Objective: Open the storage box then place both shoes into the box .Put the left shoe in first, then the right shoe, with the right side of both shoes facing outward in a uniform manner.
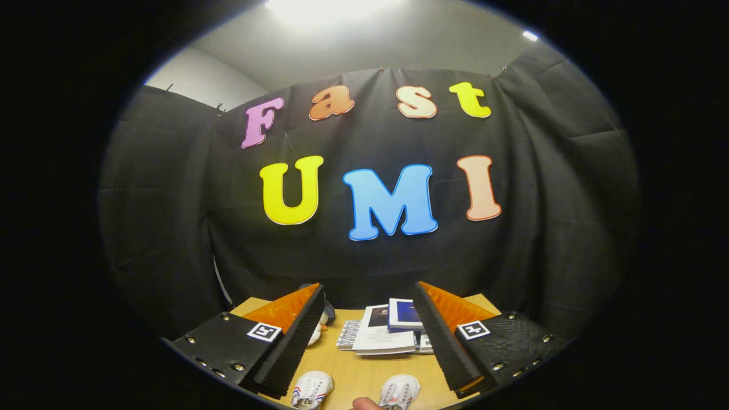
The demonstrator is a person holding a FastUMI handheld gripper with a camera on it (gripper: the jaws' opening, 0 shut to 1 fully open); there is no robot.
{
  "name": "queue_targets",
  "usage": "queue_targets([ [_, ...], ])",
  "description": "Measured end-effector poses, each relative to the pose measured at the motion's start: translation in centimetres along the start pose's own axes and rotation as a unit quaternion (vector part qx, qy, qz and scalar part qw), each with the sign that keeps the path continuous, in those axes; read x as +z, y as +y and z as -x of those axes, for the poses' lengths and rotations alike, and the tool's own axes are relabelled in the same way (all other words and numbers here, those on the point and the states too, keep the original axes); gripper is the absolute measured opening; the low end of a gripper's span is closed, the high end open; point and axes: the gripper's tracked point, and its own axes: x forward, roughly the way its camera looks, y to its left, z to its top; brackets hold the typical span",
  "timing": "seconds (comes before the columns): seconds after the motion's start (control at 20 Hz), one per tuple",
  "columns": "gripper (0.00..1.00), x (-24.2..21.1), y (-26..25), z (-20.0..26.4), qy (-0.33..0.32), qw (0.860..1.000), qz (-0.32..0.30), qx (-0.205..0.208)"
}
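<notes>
Tongs (368, 336) spread wide, empty, above two shoes (312, 389) on table (364, 370).

A ceiling lamp (330, 8) overhead blows out to white glare, leaving the booth dim. The fisheye bends the edges; the desk (359, 370) is evenly lit and sharp.

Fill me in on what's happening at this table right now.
A person's handheld tongs hang open above a wooden table, fingers spread wide and gripping nothing. Two small white shoes sit on the table near the tongs, toes pointing away, with a fingertip showing between them. Beyond the fingers lies a stack of booklets. The shoes look untouched, so the packing has not started.
</notes>
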Motion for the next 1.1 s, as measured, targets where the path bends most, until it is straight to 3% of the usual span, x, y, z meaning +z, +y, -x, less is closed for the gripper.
queue_targets([
  [0.45, 0.98, -9.8, 3.4, -1.5, 0.107, 0.992, -0.034, 0.054],
  [0.7, 0.97, -14.7, 6.9, -2.0, 0.172, 0.976, -0.079, 0.104],
  [0.9, 0.97, -19.0, 12.5, -1.1, 0.253, 0.937, -0.151, 0.189],
  [1.1, 0.97, -23.7, 17.5, -0.4, 0.337, 0.875, -0.240, 0.250],
])
